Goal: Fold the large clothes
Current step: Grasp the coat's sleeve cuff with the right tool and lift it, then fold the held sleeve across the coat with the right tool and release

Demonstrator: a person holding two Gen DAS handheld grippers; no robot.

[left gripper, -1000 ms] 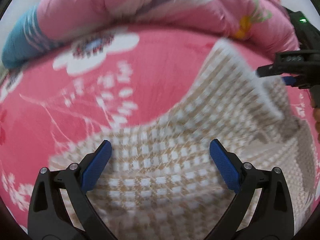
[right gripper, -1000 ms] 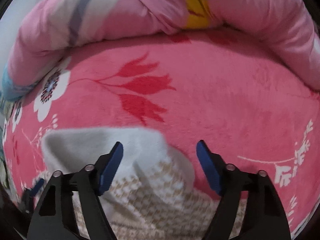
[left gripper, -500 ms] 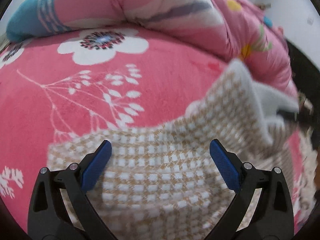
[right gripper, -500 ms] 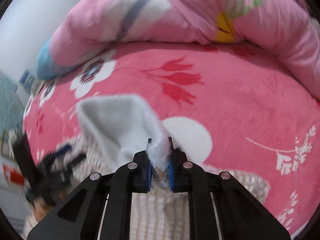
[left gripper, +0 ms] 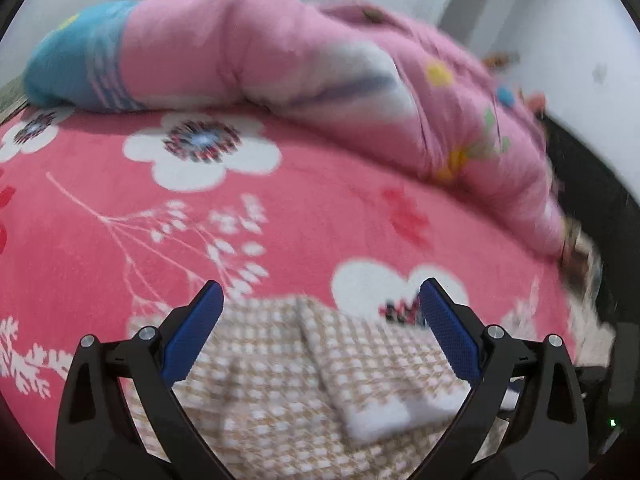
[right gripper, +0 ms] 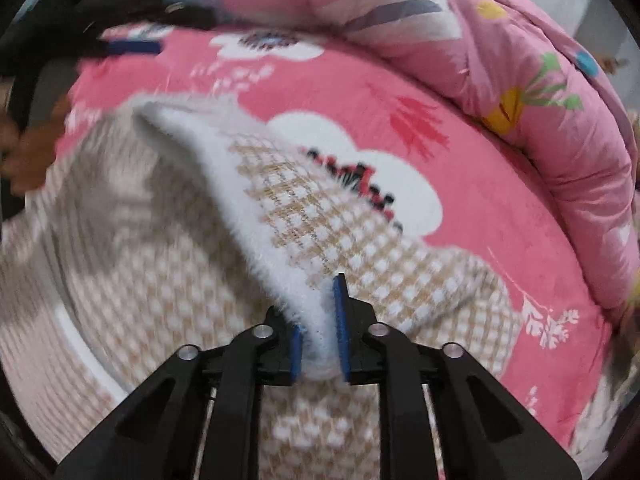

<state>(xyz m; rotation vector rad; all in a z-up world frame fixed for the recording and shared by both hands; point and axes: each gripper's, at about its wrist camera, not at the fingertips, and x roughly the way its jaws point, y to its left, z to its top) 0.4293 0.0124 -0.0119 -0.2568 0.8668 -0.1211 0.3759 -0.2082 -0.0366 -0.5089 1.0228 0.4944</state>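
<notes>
My right hand-held gripper (right gripper: 320,328) is clamped on a fold of the garment (right gripper: 304,216), a large piece of clothing in a beige-and-white check with a white fleecy lining. The lining's fluffy edge sits between the two blue pads (right gripper: 340,320), which press on it from both sides; the jaws have just been opening slightly after closing, with the fabric between them throughout. From this grip the lined edge runs up and away to the left as a raised ridge, with checked fabric falling off on both sides of it.

My left hand-held gripper (left gripper: 320,336) stands with its jaws wide apart and nothing between them. It hangs above the near part of the garment (left gripper: 288,380), not touching it. In the left wrist view, a folded-over flap with a white border lies across the checked cloth, slanting toward the right pad.

The garment lies spread on the bed (left gripper: 320,216), which is covered with a pink blanket printed with white flowers and thin white branches. A white flower (right gripper: 360,160) shows just beyond the garment's far edge. A rolled pink quilt (left gripper: 280,52) with a blue end lies along the far side of the bed, well apart from the garment. Both views are blurred, so finer details of the fabric cannot be told.
</notes>
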